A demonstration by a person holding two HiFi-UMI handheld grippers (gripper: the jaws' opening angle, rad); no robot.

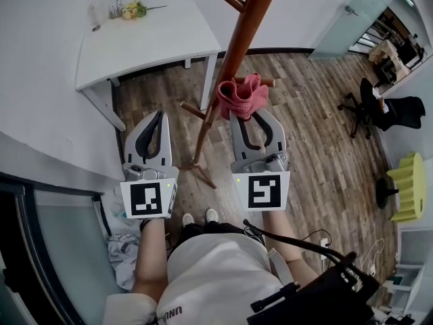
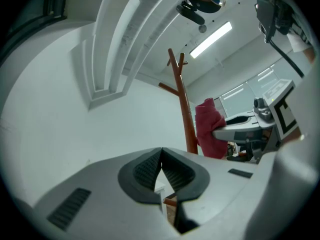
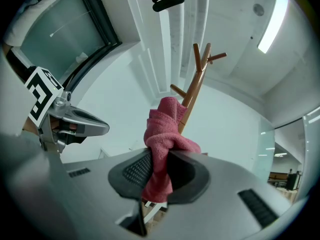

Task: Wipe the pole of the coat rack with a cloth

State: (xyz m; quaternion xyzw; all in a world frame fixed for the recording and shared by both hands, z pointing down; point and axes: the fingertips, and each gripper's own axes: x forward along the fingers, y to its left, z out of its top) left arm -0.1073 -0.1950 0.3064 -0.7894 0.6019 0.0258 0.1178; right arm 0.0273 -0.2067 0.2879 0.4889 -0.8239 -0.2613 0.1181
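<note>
While aloft, right gripper (image 1: 250, 116) on cloth (image 1: 241, 93)

Wood-plank floor (image 1: 304, 100) runs right across the room. Far left, a white table (image 1: 155, 46) stands on it, carrying a small bunch of flowers (image 1: 134, 9) and a small pale object (image 1: 95, 20) by its far edge. Centre, the coat rack (image 1: 238, 42) plants its spread feet on the planks. Over on the right stand a black office chair (image 1: 369, 107) and a yellow stool (image 1: 406, 185). Near left, crumpled pale fabric (image 1: 125, 252) lies on the floor.
</note>
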